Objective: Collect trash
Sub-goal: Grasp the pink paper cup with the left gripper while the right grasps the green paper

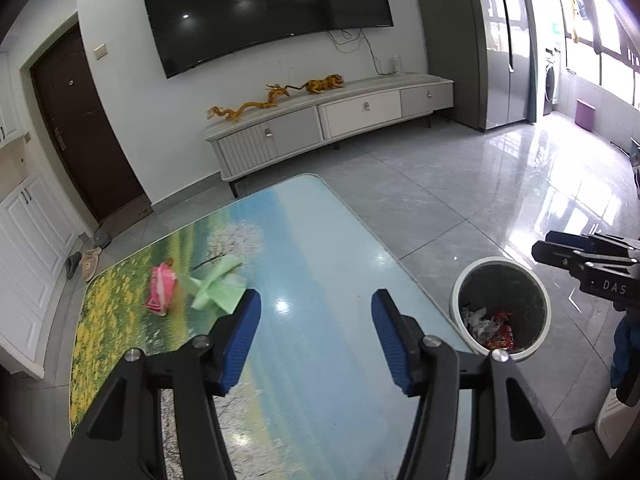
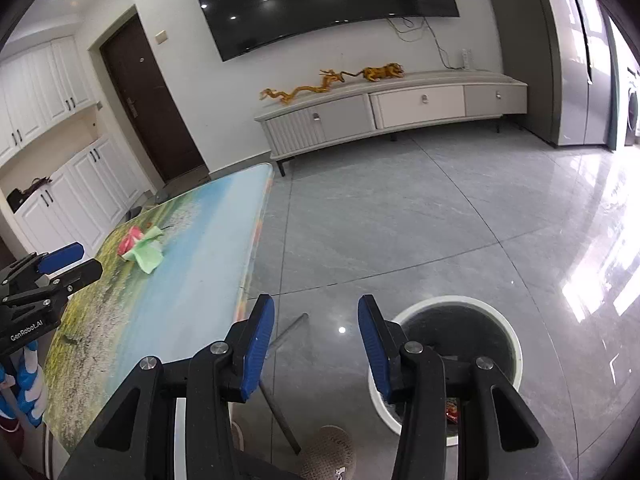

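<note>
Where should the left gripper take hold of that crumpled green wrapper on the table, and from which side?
Grip the green wrapper at its raised, bunched middle, coming from above on the near side with the open left gripper. Its edges lie flat on the table, and the pink packet crowds its far-left side.

A painted picture is shown on the table [image 1: 320, 240]: yellow flowers, green grass, blue sky and white blossom. Ahead and left of the left gripper's [image 1: 316, 316] blue pads [image 1: 242, 336], a pink wrapper [image 1: 161, 289] is seen touching a light green bag [image 1: 218, 286]. To the right of those jaws, a trash bin [image 1: 460, 304], white outside and dark grey inside, is seen, with red and white scraps in it. Blue pads on black arms are also seen on the right gripper [image 2: 316, 334]. The floor [image 2: 400, 220] is grey and shiny.
</note>
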The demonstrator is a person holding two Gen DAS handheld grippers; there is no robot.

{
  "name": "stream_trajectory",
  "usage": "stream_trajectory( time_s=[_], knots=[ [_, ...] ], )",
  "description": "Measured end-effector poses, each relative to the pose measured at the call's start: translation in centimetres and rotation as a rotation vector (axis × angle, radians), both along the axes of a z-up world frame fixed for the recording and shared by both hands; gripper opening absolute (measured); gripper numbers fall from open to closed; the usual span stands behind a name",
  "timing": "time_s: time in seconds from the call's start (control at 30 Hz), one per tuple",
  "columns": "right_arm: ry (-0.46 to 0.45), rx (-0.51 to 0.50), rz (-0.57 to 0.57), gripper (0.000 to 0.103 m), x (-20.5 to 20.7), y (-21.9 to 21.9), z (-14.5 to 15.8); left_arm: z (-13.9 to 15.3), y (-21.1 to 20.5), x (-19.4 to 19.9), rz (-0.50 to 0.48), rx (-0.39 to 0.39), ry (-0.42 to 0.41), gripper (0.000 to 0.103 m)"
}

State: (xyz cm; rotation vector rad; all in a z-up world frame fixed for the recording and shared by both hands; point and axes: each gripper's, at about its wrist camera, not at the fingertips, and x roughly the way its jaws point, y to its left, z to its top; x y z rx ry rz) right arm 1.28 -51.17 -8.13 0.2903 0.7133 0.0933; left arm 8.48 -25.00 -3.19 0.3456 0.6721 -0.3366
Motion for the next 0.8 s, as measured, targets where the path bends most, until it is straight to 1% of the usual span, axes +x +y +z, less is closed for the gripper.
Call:
stream_trajectory(
  time_s=[0.2,0.3,0.37,0.57,0.8],
  knots=[
    [-0.042,-0.034,0.085,0.042,0.9,4.7,2.7,2.1,4.9,-1.3,0.054,-0.030,-0.055,0.056],
    [-0.055,-0.051,0.115,0.045,1.2,6.7,3.8,2.7,6.1,-1.8,0.072,-0.050,-0.064,0.056],
    [-0.060,-0.064,0.133,0.046,1.5,7.9,4.4,3.0,7.0,-2.0,0.084,-0.061,-0.068,0.056],
    [-0.059,-0.091,0.173,0.047,2.5,10.4,5.1,2.9,9.4,-1.6,0.120,-0.081,-0.067,0.056],
    [-0.036,-0.103,0.233,0.048,5.4,13.4,4.4,1.6,12.2,1.1,0.169,-0.093,-0.037,0.056]
  ],
)
